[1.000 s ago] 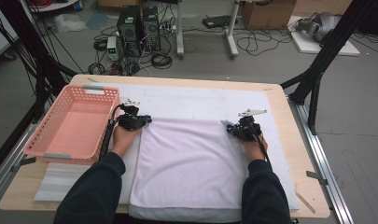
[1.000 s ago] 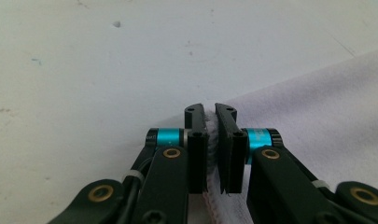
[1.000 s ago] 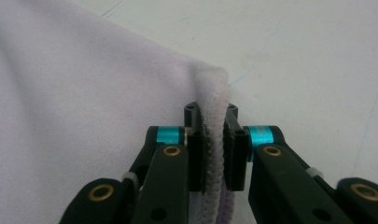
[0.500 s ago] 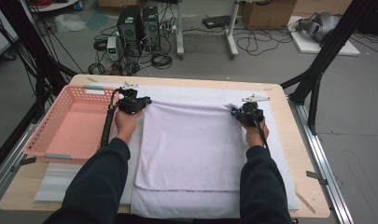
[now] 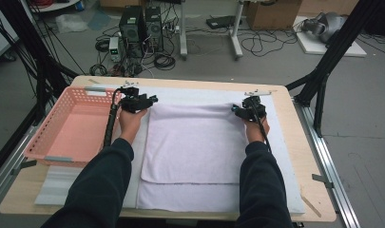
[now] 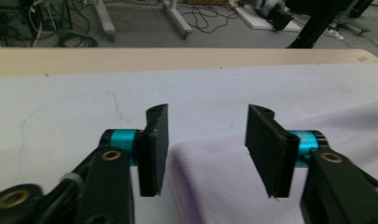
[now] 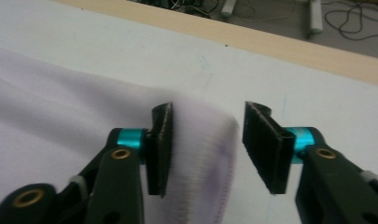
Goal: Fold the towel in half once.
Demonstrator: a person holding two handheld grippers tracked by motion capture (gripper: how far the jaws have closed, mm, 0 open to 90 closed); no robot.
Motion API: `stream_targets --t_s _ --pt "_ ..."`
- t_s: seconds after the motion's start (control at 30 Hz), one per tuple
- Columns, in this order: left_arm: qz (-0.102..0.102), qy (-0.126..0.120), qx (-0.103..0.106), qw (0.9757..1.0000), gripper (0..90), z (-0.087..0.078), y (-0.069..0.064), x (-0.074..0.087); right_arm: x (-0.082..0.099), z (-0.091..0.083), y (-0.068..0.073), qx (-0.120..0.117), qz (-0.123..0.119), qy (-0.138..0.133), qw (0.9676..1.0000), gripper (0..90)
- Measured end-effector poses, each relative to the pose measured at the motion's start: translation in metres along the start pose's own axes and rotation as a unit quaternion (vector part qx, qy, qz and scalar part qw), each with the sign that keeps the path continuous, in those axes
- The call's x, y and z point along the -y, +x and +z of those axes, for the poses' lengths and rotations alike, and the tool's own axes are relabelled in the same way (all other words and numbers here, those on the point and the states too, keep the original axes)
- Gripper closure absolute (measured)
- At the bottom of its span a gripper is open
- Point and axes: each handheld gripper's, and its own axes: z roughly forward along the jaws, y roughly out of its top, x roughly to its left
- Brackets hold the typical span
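Beneath both grippers lies the folded lavender towel [image 5: 195, 142], its far corners under the left gripper [image 6: 203, 149] and right gripper [image 7: 205, 149], whose fingers have just released it.

There were two grippers: the left gripper [image 5: 149, 100] and the right gripper [image 5: 235, 109], each with two black jaws standing apart. One lilac towel [image 5: 195, 142] lay between them, its two far corners under their jaws, folded into two layers. One pink basket [image 5: 71, 128] sat just outside the left gripper. One white mat [image 5: 190, 95] stretched beneath both, on one wooden table [image 5: 304, 156]. Two dark sleeves [image 5: 92, 190] trailed behind the grippers.
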Motion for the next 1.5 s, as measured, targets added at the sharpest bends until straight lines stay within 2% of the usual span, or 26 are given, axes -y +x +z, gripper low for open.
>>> stream_targets --t_s 0.07,0.23,0.3,0.37,0.43,0.53,0.57,0.6,0.63,0.73,0.9,1.07,1.13,1.17,1.23,1.3,1.5 --pt "0.007 0.003 0.004 1.0 43.3 -0.004 -0.002 0.006 0.003 -0.005 0.003 0.001 -0.011 -0.004 0.9999 49.2" --pt "0.018 0.007 0.021 0.9996 42.2 -0.017 -0.009 0.021 0.011 -0.021 0.007 -0.014 -0.016 -0.002 0.9998 47.5" --pt "0.031 0.028 0.029 0.9987 41.0 -0.023 -0.014 0.026 0.017 -0.029 0.009 -0.021 -0.017 -0.003 0.9996 47.4" --pt "0.042 0.017 0.029 0.9986 41.5 -0.031 -0.019 0.031 0.022 -0.037 0.012 -0.026 -0.024 -0.003 0.9994 47.4" --pt "0.049 0.018 0.036 0.998 41.7 -0.039 -0.024 0.036 0.029 -0.045 0.014 -0.028 -0.028 -0.005 0.9992 47.5" --pt "0.05 0.013 0.043 0.9977 41.7 -0.048 -0.029 0.045 0.038 -0.057 0.015 -0.029 -0.026 -0.004 0.9992 47.2" --pt "0.049 0.01 0.045 0.9977 41.4 -0.051 -0.031 0.049 0.04 -0.06 0.016 -0.032 -0.025 0.008 0.9991 46.2" --pt "0.052 0.011 0.046 0.9975 41.4 -0.055 -0.033 0.054 0.041 -0.064 0.016 -0.03 -0.033 0.005 0.999 48.0" --pt "0.057 0.022 0.048 0.997 41.5 -0.057 -0.035 0.059 0.044 -0.069 0.018 -0.028 -0.035 -0.002 0.999 48.8" --pt "0.064 0.021 0.051 0.9964 41.8 -0.066 -0.041 0.073 0.052 -0.082 0.019 -0.03 -0.036 -0.003 0.9989 49.5" --pt "0.072 0.023 0.066 0.995 43.8 -0.083 -0.047 0.088 0.076 -0.103 0.022 -0.051 -0.013 -0.015 0.9985 51.1" --pt "0.068 0.016 0.071 0.9951 44.2 -0.107 -0.052 0.105 0.108 -0.126 0.03 -0.057 -0.009 -0.015 0.9982 52.0" --pt "0.066 0.024 0.07 0.9951 44.2 -0.114 -0.051 0.114 0.118 -0.133 0.032 -0.06 -0.008 -0.021 0.998 52.4" --pt "0.065 0.027 0.069 0.9951 44.2 -0.118 -0.051 0.119 0.124 -0.138 0.034 -0.06 -0.008 -0.021 0.9979 52.7" --pt "0.058 0.016 0.071 0.9956 44.3 -0.128 -0.054 0.124 0.134 -0.149 0.038 -0.06 -0.016 -0.019 0.9979 52.9" --pt "0.063 0.019 0.073 0.9951 44.9 -0.135 -0.058 0.127 0.14 -0.157 0.041 -0.055 -0.025 -0.016 0.998 53.1" --pt "0.074 0.034 0.081 0.9934 47.9 -0.156 -0.069 0.141 0.154 -0.179 0.049 -0.054 -0.03 -0.019 0.9979 52.9"
